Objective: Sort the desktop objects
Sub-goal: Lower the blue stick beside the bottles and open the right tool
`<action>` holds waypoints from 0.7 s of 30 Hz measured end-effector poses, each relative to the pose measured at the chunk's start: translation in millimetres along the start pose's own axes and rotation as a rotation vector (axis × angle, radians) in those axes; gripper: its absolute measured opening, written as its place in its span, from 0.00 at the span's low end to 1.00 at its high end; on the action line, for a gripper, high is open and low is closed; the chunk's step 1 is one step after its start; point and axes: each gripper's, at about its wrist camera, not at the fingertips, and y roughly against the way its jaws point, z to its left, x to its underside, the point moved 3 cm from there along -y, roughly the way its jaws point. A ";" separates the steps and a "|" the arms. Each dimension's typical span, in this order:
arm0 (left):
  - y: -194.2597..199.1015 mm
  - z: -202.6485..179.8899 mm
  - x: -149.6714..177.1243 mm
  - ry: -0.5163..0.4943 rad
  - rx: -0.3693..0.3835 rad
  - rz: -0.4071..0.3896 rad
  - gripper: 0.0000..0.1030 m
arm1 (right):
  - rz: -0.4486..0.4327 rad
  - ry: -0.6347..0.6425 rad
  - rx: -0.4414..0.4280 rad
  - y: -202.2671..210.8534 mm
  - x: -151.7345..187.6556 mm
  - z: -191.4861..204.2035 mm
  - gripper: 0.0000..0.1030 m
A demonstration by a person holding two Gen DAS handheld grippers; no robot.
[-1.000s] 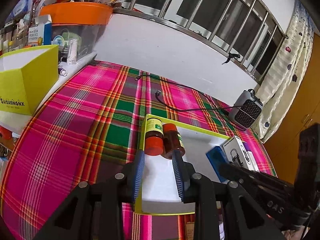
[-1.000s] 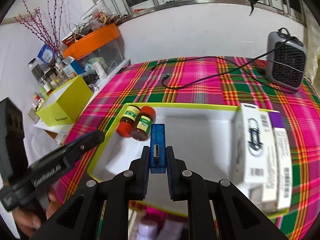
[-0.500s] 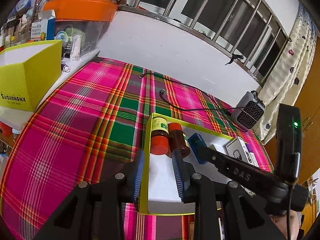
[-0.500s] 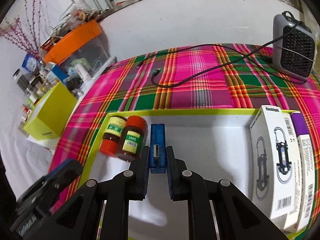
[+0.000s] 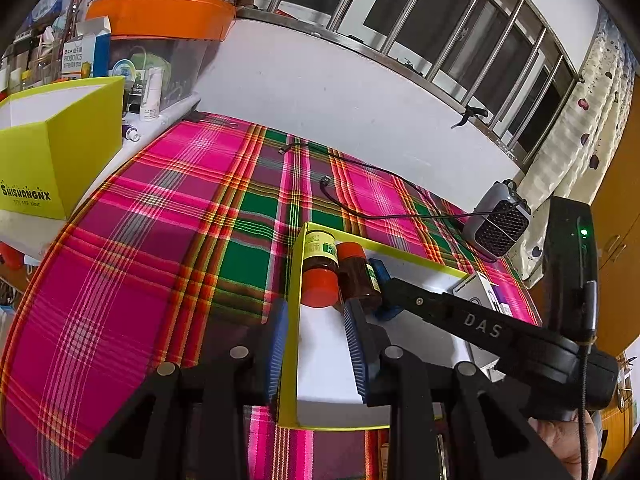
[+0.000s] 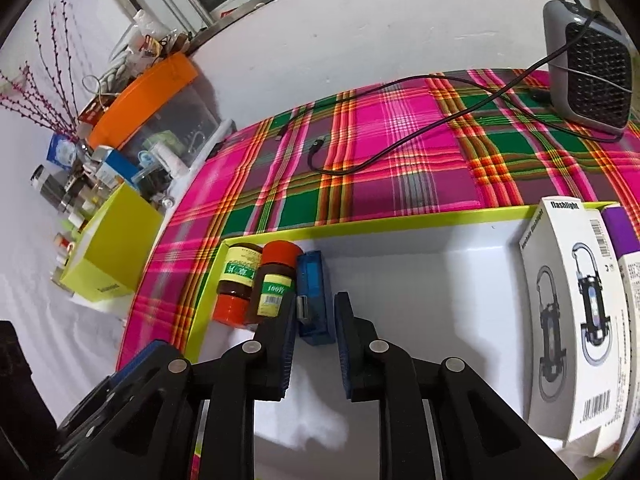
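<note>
The right gripper point(image 6: 314, 322) has its jaws apart, straddling the near end of a translucent blue USB stick point(image 6: 314, 296) lying flat on the floor of the shallow white tray with a lime-yellow rim point(image 6: 400, 222). At the stick's nine o'clock, touching it, lie two brown glass bottles with red caps point(image 6: 256, 286). At three o'clock stands a white flashlight carton point(image 6: 572, 320). The left gripper point(image 5: 316, 320) hangs with jaws apart and empty over the tray's left rim, above the pink-and-green plaid tablecloth point(image 5: 160, 240).
</note>
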 end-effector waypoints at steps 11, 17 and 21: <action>-0.2 -0.2 0.8 -0.001 0.001 0.004 0.28 | -0.024 0.023 -0.009 5.9 -2.4 5.6 0.12; -1.1 -2.1 2.7 -0.005 0.002 0.008 0.28 | -0.012 -0.002 -0.043 4.3 -5.4 3.3 0.15; -1.0 -2.4 2.4 -0.003 0.001 0.008 0.28 | -0.015 0.018 -0.043 10.1 -5.5 6.8 0.15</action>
